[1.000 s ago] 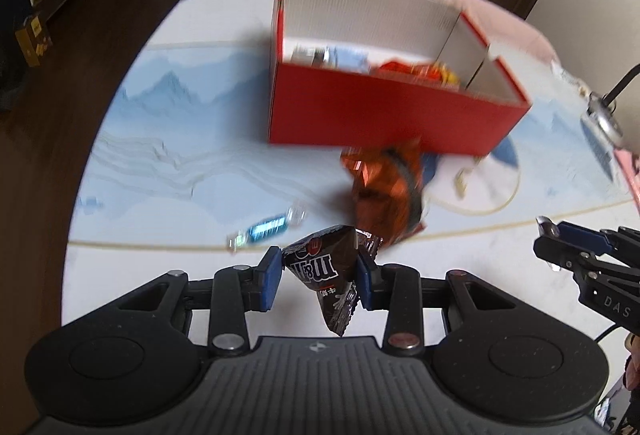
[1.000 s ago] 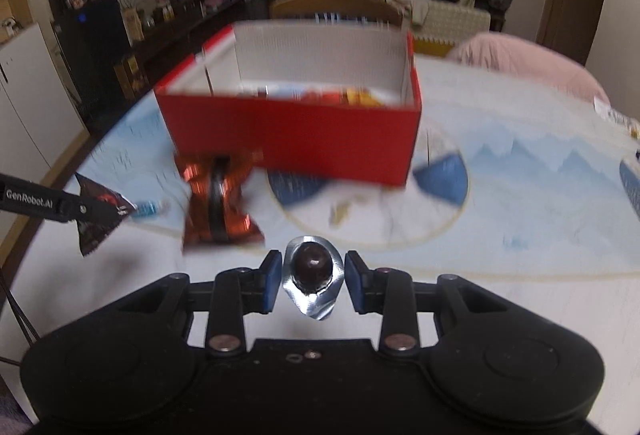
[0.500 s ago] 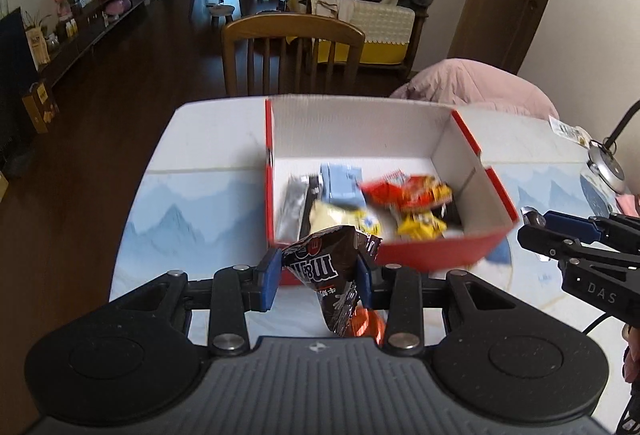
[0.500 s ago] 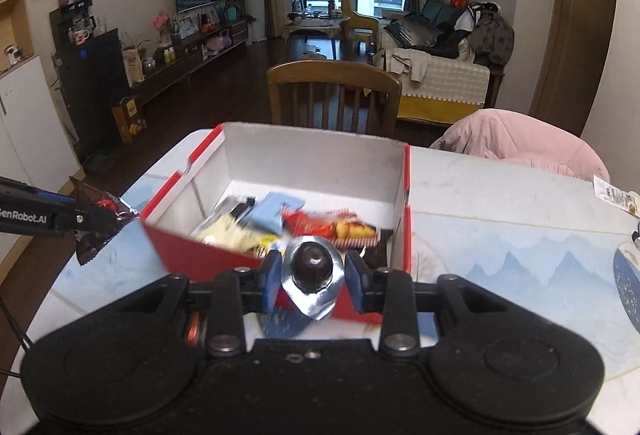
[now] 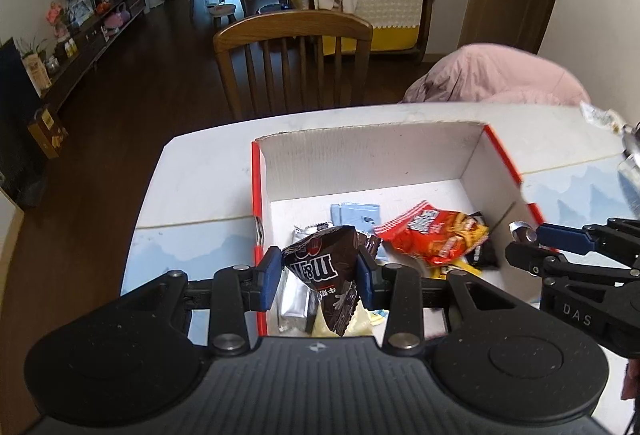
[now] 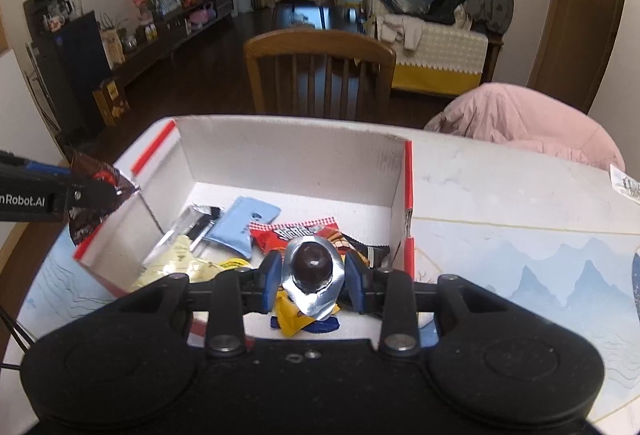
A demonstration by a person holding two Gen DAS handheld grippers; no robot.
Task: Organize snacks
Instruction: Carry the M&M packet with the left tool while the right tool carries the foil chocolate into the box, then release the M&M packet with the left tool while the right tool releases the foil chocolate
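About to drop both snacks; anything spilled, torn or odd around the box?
Nothing stands out. The red box sits upright with packets loose inside; the left gripper holds a brown M&M's bag, the right gripper a foil-wrapped chocolate.

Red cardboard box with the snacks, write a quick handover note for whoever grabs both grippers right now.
Left gripper: shut on a brown M&M's chocolate packet, above the box's near-left corner.
Right gripper: shut on a silver foil-wrapped dark chocolate, above the box's near side.
Red cardboard box with white inside: open on the table, holding a red-orange chip bag, a pale blue packet, and yellow and silver packets.
Done: several snacks boxed.
Left: release both held snacks into the box.
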